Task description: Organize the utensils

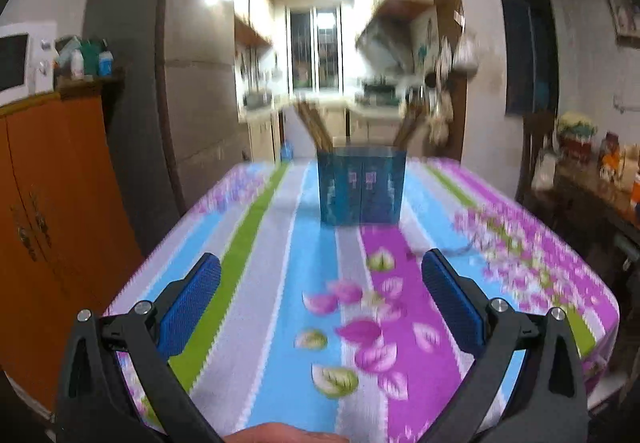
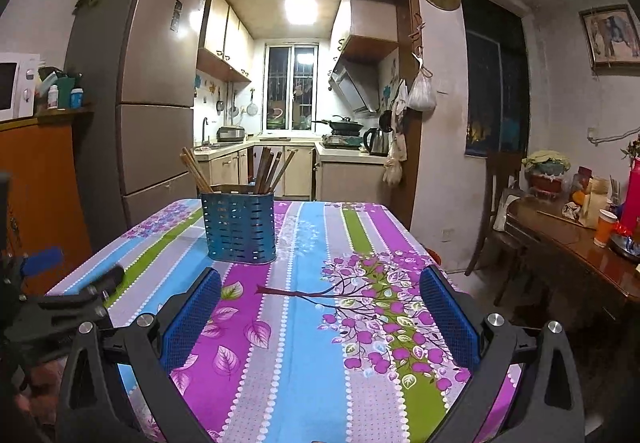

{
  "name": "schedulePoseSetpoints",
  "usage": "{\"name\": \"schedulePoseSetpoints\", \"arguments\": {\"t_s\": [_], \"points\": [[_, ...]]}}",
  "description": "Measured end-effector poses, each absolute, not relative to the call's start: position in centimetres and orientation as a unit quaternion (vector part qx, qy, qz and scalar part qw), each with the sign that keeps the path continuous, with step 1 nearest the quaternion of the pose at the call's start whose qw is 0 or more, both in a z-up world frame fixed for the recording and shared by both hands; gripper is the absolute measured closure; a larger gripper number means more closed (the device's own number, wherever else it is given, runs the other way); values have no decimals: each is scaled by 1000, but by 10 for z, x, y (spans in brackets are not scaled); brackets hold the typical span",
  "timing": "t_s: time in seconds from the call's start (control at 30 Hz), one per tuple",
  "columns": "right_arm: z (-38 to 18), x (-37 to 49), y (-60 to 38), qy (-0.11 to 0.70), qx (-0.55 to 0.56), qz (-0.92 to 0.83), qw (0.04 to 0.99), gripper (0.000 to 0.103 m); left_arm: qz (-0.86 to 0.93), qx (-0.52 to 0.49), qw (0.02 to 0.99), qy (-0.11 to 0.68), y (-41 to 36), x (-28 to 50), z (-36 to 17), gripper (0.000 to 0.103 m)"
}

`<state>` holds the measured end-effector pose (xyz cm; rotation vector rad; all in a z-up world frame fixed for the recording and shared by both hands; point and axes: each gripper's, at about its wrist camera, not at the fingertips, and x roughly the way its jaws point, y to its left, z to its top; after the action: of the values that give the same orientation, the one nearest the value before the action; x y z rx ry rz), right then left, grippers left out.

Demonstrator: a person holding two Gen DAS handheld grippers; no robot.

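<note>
Blue mesh-padded tongs [image 2: 320,317] agape, slotted caddy [image 2: 239,227]

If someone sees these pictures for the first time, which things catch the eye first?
First the striped floral tablecloth that covers the whole table. Then the blue slotted holder at its far end, with wooden chopsticks standing in it. Both claws, left claw and right claw, are open and empty above the cloth.

Lit kitchen [image 2: 296,83] behind fridge [image 2: 156,91], barred window [image 2: 291,87].

No lettering reads anywhere; the blurred marks on the blue holder [image 1: 362,185] stay illegible.
</note>
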<state>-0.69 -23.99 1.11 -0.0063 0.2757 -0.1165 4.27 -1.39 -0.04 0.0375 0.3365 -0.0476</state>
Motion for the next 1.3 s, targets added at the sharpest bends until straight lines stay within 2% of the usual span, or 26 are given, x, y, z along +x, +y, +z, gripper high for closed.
{"name": "schedulePoseSetpoints", "arguments": {"t_s": [0.4,1.3], "points": [[11,-12,-234,121,-14,-56,991,4,-14,9,993,115,-10,41,5,6],[9,-18,-234,111,-21,-71,991,4,-36,45,995,86,-28,25,1,6]]}}
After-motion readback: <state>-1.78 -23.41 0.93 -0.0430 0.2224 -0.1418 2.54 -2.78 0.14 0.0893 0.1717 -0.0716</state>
